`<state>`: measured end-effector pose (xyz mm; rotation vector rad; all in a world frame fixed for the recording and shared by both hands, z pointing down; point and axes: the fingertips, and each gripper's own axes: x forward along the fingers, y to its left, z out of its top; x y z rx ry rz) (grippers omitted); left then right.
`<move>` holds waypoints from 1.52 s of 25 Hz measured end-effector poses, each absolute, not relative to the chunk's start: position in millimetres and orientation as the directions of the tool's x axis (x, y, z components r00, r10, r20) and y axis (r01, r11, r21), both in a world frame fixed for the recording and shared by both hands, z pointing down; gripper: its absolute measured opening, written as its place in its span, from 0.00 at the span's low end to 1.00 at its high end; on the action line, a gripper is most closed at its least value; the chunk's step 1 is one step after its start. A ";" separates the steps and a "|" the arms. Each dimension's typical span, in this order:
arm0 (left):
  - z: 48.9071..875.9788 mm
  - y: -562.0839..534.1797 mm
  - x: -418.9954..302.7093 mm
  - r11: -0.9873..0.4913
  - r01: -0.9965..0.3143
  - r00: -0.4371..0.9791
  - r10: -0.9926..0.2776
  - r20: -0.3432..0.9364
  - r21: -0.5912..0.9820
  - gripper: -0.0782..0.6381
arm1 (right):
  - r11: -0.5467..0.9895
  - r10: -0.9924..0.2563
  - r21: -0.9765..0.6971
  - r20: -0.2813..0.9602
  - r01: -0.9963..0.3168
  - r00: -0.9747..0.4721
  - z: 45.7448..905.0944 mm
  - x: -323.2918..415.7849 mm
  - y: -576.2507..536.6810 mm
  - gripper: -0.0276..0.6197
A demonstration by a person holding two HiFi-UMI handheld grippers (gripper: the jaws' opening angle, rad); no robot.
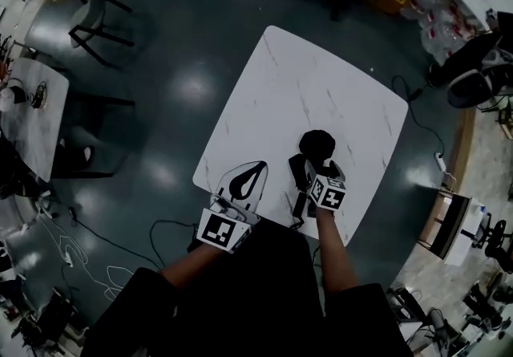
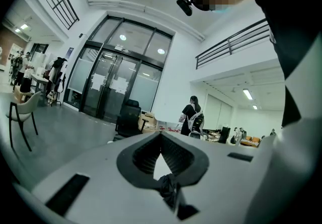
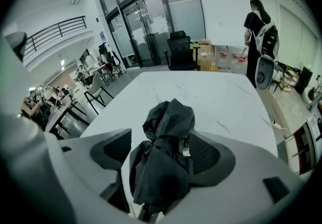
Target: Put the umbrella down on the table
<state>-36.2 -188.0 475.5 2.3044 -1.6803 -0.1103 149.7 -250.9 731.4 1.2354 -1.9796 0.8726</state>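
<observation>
Head view: white marbled surface [image 1: 321,83] below, both arms reaching in over its near edge; folded black umbrella [image 1: 317,144] over that surface, seemingly resting on it, contact not certain from here; bunched canopy end just beyond the tips of the right hand-held gripper [image 1: 319,166], rest of the bundle trailing back toward the person beside that tool; left hand-held gripper [image 1: 261,164] off to the left, near the umbrella but apart from it, tips together in a closed loop. Left gripper view: tips meeting at the far end, only the hollow between the pads left as a window onto the white surface; small dark scrap [image 2: 168,188] at the root of that hollow, too small to name; no umbrella in sight here. Right gripper view: jaws spread wide, angled steeply down at the surface; umbrella straight between them, long axis along the line of the jaws, canopy end past the tips; one pad [image 3: 111,151] plainly clear of the cloth, the other partly hidden behind it, no squeeze visible; judged released or all but released. Decisive relation: umbrella dead ahead of the right tool and lengthwise within it; right hand by far the nearer; probably a straight pull-back along that axis, with some risk of cloth snagging on a pad.
</observation>
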 end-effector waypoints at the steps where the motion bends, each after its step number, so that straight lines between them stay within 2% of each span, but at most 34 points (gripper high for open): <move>1: 474.8 -186.1 -37.8 -0.286 -0.918 0.325 -0.940 0.104 0.275 0.12 | 0.351 -0.515 -0.191 0.778 -0.917 -0.360 720.0 146.7 -249.4 0.60; 6: 469.9 -174.5 -47.1 -0.327 -0.907 0.364 -0.926 0.100 0.266 0.12 | 0.364 -0.599 -0.233 0.683 -0.902 -0.418 657.0 122.8 -235.1 0.59; 9: 458.0 -165.8 -47.3 -0.374 -0.886 0.402 -0.914 0.052 0.273 0.12 | 0.361 -0.660 -0.253 0.611 -0.897 -0.438 618.2 110.9 -219.4 0.44; 12: 441.9 -157.4 -48.3 -0.421 -0.864 0.442 -0.897 0.016 0.276 0.12 | 0.361 -0.736 -0.245 0.517 -0.900 -0.436 577.0 99.5 -201.6 0.17; 14: 438.7 -150.3 -50.6 -0.448 -0.854 0.465 -0.886 0.002 0.264 0.12 | 0.362 -0.781 -0.237 0.450 -0.901 -0.432 549.3 90.3 -188.7 0.10; 24: 425.2 -118.2 -46.8 -0.565 -0.784 0.575 -0.817 -0.044 0.256 0.12 | 0.316 -0.917 -0.156 0.202 -0.936 -0.344 450.7 56.6 -128.8 0.07; 32: 406.4 -107.3 -31.1 -0.625 -0.753 0.621 -0.779 -0.093 0.208 0.12 | 0.238 -0.962 -0.068 0.124 -0.969 -0.245 423.3 61.0 -103.3 0.07; 38: 420.2 -96.4 -50.9 -0.629 -0.753 0.627 -0.775 -0.079 0.194 0.12 | 0.227 -0.969 -0.022 0.092 -0.974 -0.228 422.9 43.0 -87.7 0.07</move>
